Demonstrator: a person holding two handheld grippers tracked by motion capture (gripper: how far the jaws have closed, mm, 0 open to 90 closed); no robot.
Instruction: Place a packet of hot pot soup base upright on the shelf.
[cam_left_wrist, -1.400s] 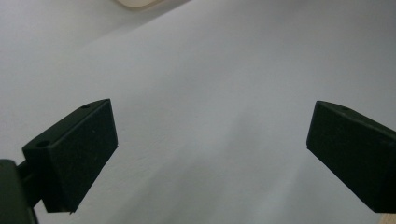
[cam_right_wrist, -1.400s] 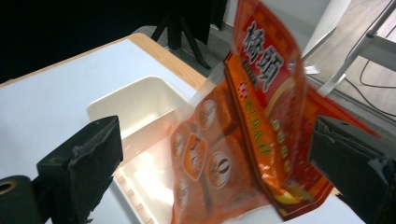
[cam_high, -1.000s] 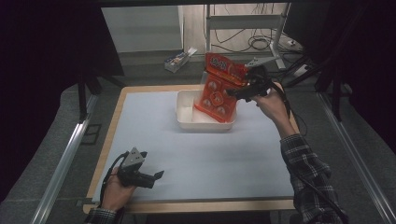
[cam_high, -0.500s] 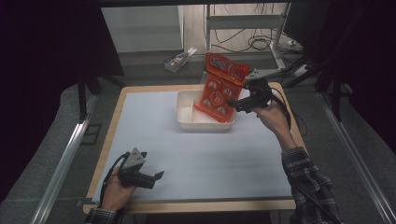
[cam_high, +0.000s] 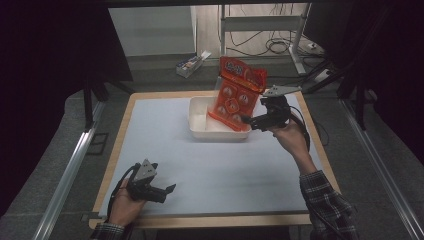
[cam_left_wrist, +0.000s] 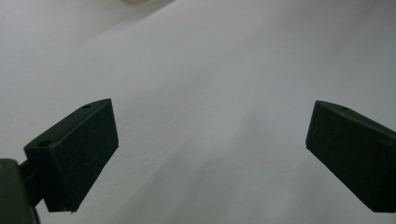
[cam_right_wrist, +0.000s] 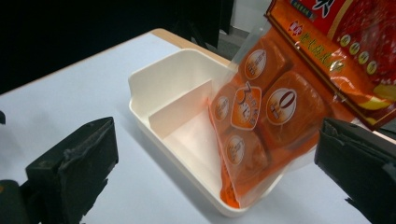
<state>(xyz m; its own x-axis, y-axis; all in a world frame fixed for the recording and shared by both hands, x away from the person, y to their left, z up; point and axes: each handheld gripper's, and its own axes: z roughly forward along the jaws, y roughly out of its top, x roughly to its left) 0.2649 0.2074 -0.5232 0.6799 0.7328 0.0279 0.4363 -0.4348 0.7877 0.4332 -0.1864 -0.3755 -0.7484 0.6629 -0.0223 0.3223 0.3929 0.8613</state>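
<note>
An orange snack bag (cam_high: 235, 95) (cam_right_wrist: 273, 105) stands tilted in the white divided tray (cam_high: 200, 120) (cam_right_wrist: 161, 77), its lower end in the compartment nearer my right hand and its top leaning over the far rim. My right gripper (cam_high: 250, 121) (cam_right_wrist: 217, 142) hangs open just to the right of the tray, jaws wide apart and pointing at the bag, not touching it. At the near left corner my left gripper (cam_high: 169, 190) (cam_left_wrist: 210, 140) rests low over the pale mat, open, with nothing between its jaws.
A pale blue mat (cam_high: 210, 170) covers the wood-edged table. A small box (cam_high: 192, 62) lies beyond the far edge, near cables and a metal stand leg (cam_high: 295, 45). Metal rails (cam_high: 70, 170) run along both sides.
My right gripper has let go of the bag, dropped lower and drawn back toward the person. The bag now leans in the tray by itself. The left gripper has not moved.
</note>
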